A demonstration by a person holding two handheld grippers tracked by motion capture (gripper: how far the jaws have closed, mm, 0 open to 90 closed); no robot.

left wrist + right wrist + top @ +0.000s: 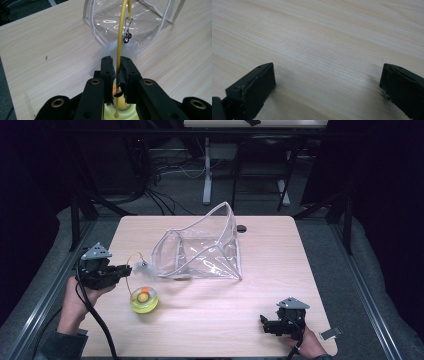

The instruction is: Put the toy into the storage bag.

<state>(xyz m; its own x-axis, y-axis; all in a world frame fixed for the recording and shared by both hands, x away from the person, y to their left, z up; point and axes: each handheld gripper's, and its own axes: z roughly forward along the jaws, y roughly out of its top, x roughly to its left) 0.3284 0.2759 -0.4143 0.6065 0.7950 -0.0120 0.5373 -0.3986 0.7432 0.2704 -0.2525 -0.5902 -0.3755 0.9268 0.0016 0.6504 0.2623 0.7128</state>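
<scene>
- Pinching the thin yellow bendy wand (119, 42) between the jaws, my left tongs (126, 269) are clenched on it partway along its arc, above its lower end.
- That wand springs from a round translucent yellow toy base (144, 300) with an orange ball inside, sitting on the pale wooden table (210, 320) just below and beside the left tongs.
- Ahead of the jaws hang a white feather tuft (110, 50) and small dark bell (127, 39), close against the clear plastic zip pouch (205, 250), whose mouth gapes towards them.
- My right tongs (270, 324) rest released, jaws wide over bare table, well apart from everything.
- I judge the toy is bound for the pouch: I'd keep the grip firm, lift slowly so the base doesn't swing, and steady the pouch rim with the right tongs.
</scene>
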